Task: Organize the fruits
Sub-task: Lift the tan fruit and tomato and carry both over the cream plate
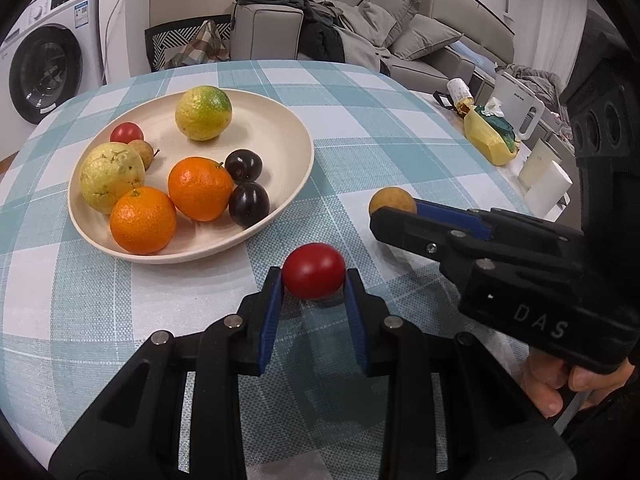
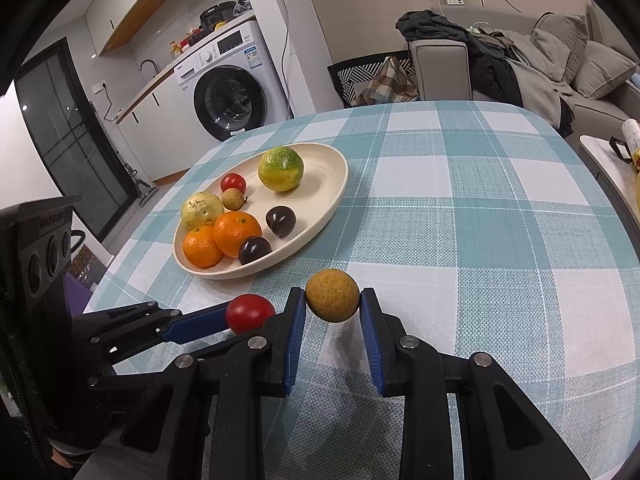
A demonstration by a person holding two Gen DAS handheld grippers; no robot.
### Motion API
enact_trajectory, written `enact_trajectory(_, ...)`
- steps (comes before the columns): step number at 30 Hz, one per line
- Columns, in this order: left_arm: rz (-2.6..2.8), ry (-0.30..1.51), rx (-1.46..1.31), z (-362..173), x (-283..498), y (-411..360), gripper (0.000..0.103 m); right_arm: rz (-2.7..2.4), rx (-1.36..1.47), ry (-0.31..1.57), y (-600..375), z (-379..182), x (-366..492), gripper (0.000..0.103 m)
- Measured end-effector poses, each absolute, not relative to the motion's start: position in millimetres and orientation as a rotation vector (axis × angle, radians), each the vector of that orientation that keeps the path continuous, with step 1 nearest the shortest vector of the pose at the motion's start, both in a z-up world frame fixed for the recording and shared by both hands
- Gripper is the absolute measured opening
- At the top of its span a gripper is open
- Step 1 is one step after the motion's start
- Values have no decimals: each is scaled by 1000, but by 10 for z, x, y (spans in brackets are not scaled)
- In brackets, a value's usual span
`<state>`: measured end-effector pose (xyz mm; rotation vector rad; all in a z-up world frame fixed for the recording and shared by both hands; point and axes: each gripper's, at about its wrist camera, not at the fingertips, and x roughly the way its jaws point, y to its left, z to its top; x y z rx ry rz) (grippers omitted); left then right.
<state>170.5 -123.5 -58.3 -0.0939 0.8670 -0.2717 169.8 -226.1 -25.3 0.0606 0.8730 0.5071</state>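
My left gripper (image 1: pixel 313 280) is shut on a red tomato (image 1: pixel 313 270), just above the checked tablecloth; it also shows in the right wrist view (image 2: pixel 250 313). My right gripper (image 2: pixel 332 300) is shut on a small brown-yellow round fruit (image 2: pixel 332 295), which also shows in the left wrist view (image 1: pixel 392 200). A cream plate (image 1: pixel 280 116) lies beyond and to the left, holding two oranges (image 1: pixel 200 188), two dark plums (image 1: pixel 248 203), a yellow guava (image 1: pixel 112 176), a green-yellow citrus (image 1: pixel 203 113), a small tomato and a small brown fruit.
The round table carries a teal checked cloth (image 2: pixel 480 208). A side table on the right holds a yellow bag (image 1: pixel 490 136) and a white kettle (image 1: pixel 520 108). A sofa and a washing machine (image 2: pixel 232 92) stand behind.
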Motion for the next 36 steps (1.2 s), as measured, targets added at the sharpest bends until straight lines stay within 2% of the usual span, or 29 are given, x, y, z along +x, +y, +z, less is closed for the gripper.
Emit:
enact_trajectory(14,-282,814,-161,-517,1624,-1024,28,520,25,865,-2178,-233,1648,29)
enact_trajectory(36,-226,683,-111,-215,1473,-754,28,564,35,812,-2009,-53,1681,29)
